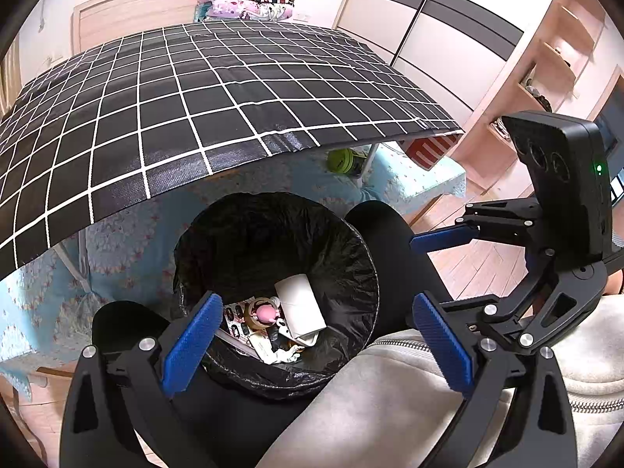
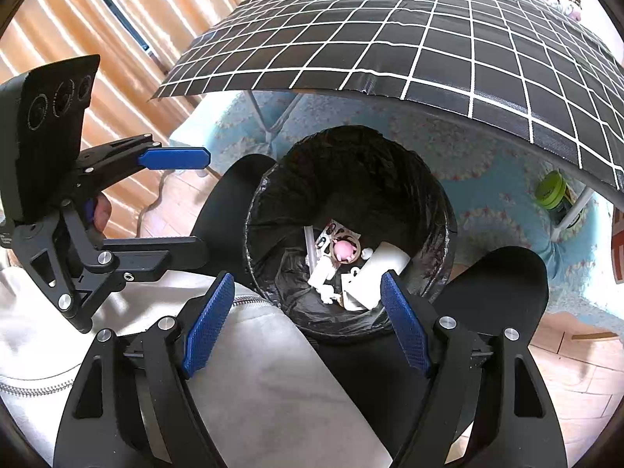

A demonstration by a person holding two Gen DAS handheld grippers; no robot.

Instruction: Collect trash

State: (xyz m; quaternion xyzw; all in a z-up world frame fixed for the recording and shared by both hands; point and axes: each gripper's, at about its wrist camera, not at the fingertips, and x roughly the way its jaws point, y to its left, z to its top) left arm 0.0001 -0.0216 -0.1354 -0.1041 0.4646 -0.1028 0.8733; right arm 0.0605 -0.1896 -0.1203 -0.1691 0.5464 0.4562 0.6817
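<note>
Nearest the lens in the left wrist view, the left gripper [image 1: 318,345] stands with its blue pads [image 1: 191,345] spread wide and nothing between them; it points down over the person's lap and the bin. Left to right beyond it: a black-and-white checked tablecloth [image 1: 195,117] overhangs a folding table, with a floral blue bedcover [image 1: 46,292] beneath; a black-lined trash bin [image 1: 351,249] stands between the person's black-clad knees [image 1: 390,241]; a grey zipped garment [image 1: 390,397] covers the lap; the right gripper [image 1: 433,269] enters from the right edge, its jaws likewise wide apart and empty. Inside the bin lie the collected items: a white box [image 1: 300,308], a small pink figure [image 1: 265,312], and mixed paper scraps, all resting at the bottom against the liner. A green container [image 1: 339,160] sits on the bedcover under the table's far side.

In the right wrist view, left to right: the left gripper [image 2: 187,204] appears from the side before striped curtains [image 2: 117,19]; the right gripper [image 2: 308,325] frames the foreground, pads [image 2: 208,325] spread wide, holding nothing; the trash bin [image 2: 440,210] lies just beyond them with the white box [image 2: 386,269] and pink figure [image 2: 344,250] inside; the green container [image 2: 550,191] stands at far right beneath the tablecloth [image 2: 390,31].
</note>
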